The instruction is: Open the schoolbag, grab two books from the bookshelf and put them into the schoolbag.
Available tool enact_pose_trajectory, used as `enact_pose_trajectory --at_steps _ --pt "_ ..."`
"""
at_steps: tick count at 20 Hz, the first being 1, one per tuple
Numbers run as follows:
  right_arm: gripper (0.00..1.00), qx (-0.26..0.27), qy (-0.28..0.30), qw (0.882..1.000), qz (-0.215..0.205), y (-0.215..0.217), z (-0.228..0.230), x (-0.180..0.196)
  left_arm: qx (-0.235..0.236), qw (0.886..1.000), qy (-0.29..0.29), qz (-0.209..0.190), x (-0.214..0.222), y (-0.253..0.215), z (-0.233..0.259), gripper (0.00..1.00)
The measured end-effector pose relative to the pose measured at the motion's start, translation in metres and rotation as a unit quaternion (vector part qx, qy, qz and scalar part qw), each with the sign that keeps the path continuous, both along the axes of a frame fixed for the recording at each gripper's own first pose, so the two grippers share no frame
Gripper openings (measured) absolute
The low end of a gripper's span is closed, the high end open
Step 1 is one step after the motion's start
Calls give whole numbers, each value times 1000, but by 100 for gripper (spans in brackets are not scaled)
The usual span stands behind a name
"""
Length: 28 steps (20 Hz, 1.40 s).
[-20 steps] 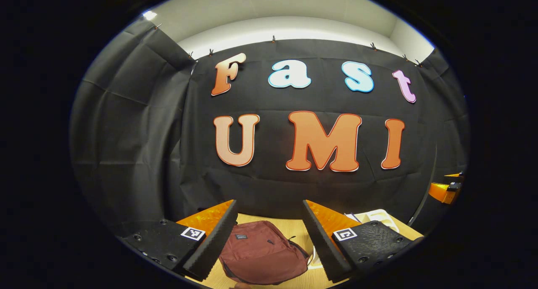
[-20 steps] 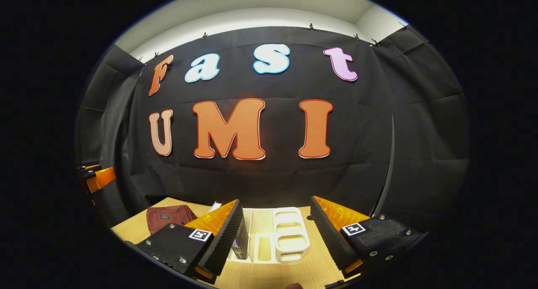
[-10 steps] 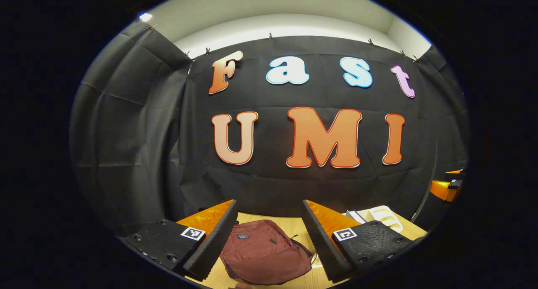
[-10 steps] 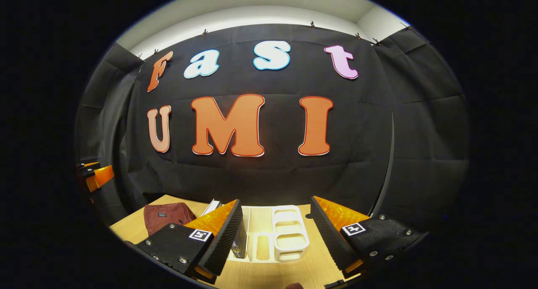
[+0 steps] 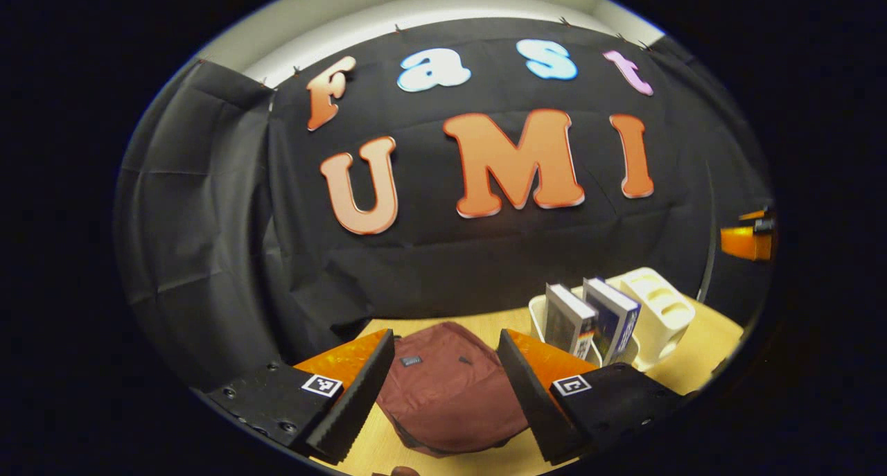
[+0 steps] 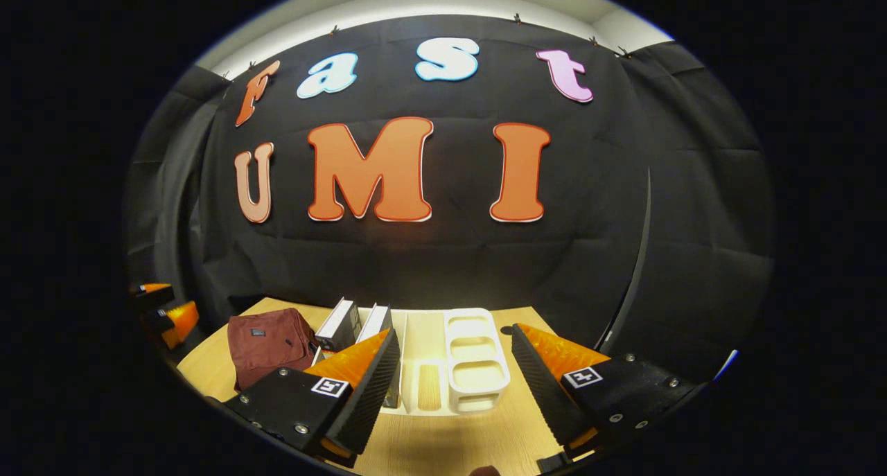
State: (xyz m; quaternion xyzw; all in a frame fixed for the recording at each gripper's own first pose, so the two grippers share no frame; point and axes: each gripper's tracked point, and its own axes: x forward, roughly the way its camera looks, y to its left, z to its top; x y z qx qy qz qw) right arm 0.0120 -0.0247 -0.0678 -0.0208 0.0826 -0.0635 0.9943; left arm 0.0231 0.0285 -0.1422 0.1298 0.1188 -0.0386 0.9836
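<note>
While both tools gape, schoolbag point(image 5: 450, 386) lies beside bookshelf point(image 5: 658, 310) near table edge.

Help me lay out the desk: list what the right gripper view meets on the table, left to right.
Schoolbag → two upright books → the white bookshelf's empty compartments.

The schoolbag point(image 5: 450, 386) is showing a dull maroon, with a small dark patch near its top; the bookshelf point(image 6: 475, 365) is looking creamy white; the two books point(image 5: 589, 320) are showing dark blue covers and white page edges; the desk point(image 6: 443, 448) is showing a pale wood grain.
</note>
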Motion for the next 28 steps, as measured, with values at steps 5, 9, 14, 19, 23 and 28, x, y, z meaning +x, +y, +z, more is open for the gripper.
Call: enact_pose_trajectory --at_steps 5,9,14,19,23,28 --pt "97 -15 30 999 -24 -19 -22 -12 82 990 103 -51 -13 -26 -118 96" --pt "97 -13 47 998 -46 -41 -33 -24 133 966 208 -76 -17 -35 -204 98" --pt "97 -37 71 994 -71 -66 -44 -39 225 940 232 -109 -21 -56 -250 99" --pt "97 -34 80 992 -89 -81 -47 -44 273 927 238 -93 -10 -48 -264 98" --pt "97 -28 88 992 -85 -80 -54 -41 293 926 226 -80 11 -35 -253 98" --pt "97 -31 86 993 -75 -76 -53 -39 302 917 241 -104 11 -40 -257 93"
